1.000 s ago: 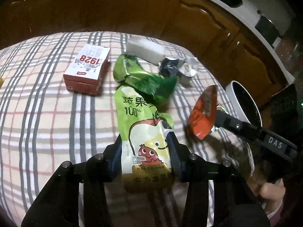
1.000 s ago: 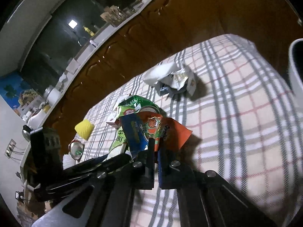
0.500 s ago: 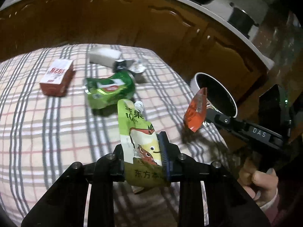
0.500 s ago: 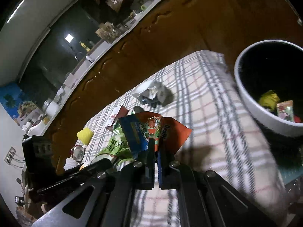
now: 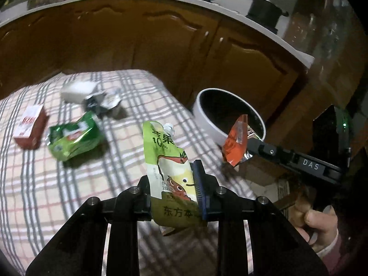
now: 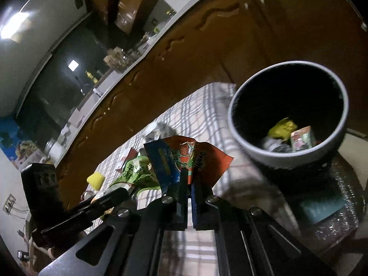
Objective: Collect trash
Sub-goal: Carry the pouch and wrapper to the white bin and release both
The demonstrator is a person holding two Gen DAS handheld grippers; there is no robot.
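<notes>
A plaid tablecloth (image 5: 57, 184) carries a red carton (image 5: 28, 126), green bag (image 5: 73, 138), white packet (image 5: 78, 90) and crumpled wrappers (image 5: 102, 101).

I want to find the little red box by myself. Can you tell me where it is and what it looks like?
Look at the checked tablecloth in front of the brown cabinets. At its far left lies a small red box with a white top, beside a crumpled green bag. It is the only stiff, square-cornered red thing lying there.

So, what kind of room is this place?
Probably a home kitchen: brown wooden cabinets under a white countertop, a dark pot on it, and a checked tablecloth.
</notes>
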